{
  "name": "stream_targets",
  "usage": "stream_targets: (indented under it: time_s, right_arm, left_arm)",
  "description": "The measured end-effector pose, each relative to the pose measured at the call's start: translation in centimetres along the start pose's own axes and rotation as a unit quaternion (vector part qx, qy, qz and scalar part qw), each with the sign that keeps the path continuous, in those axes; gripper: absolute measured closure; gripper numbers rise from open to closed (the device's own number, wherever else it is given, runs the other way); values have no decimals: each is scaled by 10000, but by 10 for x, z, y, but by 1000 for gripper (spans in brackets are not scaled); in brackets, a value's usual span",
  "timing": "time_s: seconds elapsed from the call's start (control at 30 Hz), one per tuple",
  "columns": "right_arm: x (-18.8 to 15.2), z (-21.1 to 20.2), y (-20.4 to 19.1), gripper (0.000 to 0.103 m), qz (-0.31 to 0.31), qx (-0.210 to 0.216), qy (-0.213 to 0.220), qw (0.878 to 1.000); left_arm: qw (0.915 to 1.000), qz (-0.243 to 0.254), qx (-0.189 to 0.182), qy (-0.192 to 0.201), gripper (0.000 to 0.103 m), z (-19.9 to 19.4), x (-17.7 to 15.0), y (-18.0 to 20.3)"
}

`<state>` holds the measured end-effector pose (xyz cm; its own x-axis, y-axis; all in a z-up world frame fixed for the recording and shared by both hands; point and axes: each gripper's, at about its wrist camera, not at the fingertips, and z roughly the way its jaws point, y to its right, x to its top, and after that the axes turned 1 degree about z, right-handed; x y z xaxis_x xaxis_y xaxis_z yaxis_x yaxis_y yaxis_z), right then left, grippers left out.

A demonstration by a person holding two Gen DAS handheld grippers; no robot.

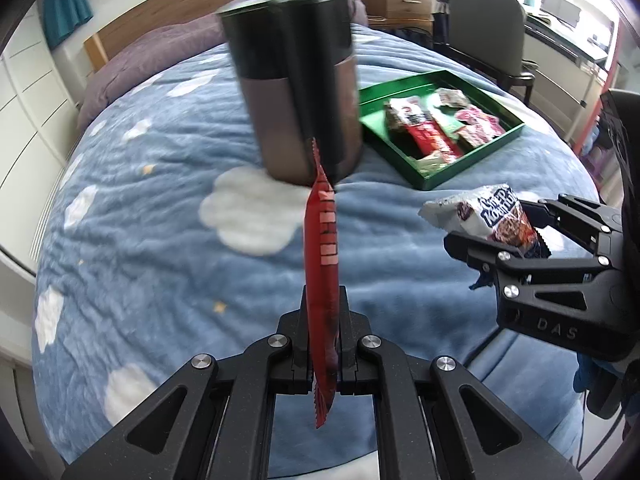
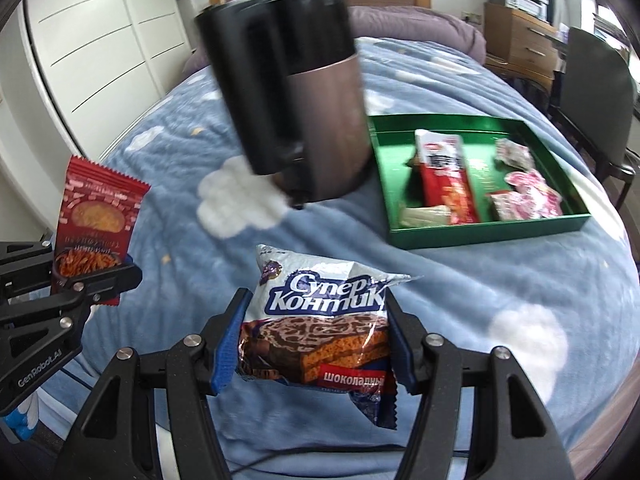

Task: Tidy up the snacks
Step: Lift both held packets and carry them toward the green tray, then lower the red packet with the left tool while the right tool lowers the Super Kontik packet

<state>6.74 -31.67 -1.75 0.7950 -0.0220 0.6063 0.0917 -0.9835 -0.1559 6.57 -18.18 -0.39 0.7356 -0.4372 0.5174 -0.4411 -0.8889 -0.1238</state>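
Left gripper (image 1: 325, 360) pinches the red packet (image 1: 321, 264); right gripper (image 2: 312, 336) clamps the chocolate wafer pack (image 2: 320, 320); clear the dark canister (image 2: 296, 100), lower both flat into the green tray (image 2: 480, 236).

Left wrist: close above the bed (image 1: 140, 208), angled down.
Right wrist: likewise.
Shared: canister (image 1: 296, 92), green tray (image 1: 436, 178).

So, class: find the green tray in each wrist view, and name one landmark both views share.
Left wrist view: green tray sits upper right, on the blue blanket, right of the dark canister.
Right wrist view: green tray sits right of centre, again right of the canister.
Shared landmark: the dark canister.
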Motion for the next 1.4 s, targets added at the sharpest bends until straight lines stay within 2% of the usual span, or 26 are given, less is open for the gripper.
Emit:
stream_targets:
  time_s: [0.23,0.53,0.93,1.4]
  right_arm:
    - [13,-15,51,14,196,-302,252,9990]
    - [53,-19,108,15,341,-672,656,9950]
    - [92,24,168,15,535,-890,801,9914]
    - [97,82,208,14,643,-938,692,9911]
  left_arm:
    - [9992,305,-235,109,98,3,27,41]
    - [9965,573,-498,347,98,16,79,85]
    - [9941,849,-414,529,98,61,135,115]
    - [9944,884,-290,506,98,125,166,131]
